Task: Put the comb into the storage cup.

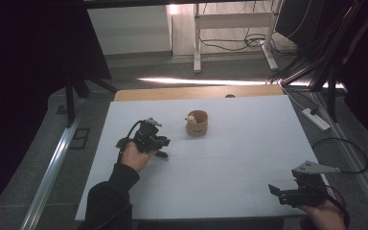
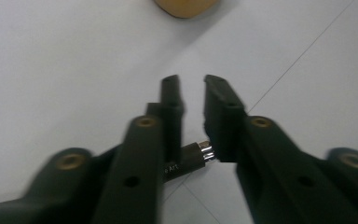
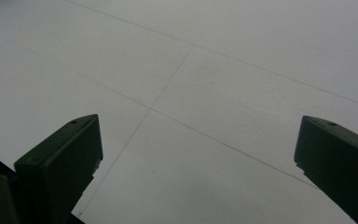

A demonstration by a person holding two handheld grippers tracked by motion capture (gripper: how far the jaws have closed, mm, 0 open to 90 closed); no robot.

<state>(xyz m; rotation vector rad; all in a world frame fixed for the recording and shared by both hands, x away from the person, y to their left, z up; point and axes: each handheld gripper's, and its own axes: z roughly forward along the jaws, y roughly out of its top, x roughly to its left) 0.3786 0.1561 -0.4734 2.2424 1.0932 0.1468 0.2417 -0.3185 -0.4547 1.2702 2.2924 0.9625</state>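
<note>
My left gripper (image 1: 164, 142) is held over the left-middle of the white table (image 1: 249, 143). Its jaws stand almost together, and a dark pen (image 2: 189, 158) with a silver end is caught between them near their base. The pen's body runs down and left behind the left jaw, and in the high view the pen (image 1: 162, 154) sticks out under the gripper. A short tan cup (image 1: 197, 122) with a small pale object (image 1: 190, 119) in it stands just beyond, and the cup's rim (image 2: 185, 7) is ahead of the jaws. My right gripper (image 3: 196, 140) hangs open over bare table at the front right corner (image 1: 275, 191).
A wooden strip (image 1: 196, 92) borders the table's far edge. Beyond it are desk legs and cables (image 1: 230, 43) on the floor. A power strip (image 1: 316, 119) lies on the floor to the right. A cable loop (image 1: 345, 153) trails off the right edge.
</note>
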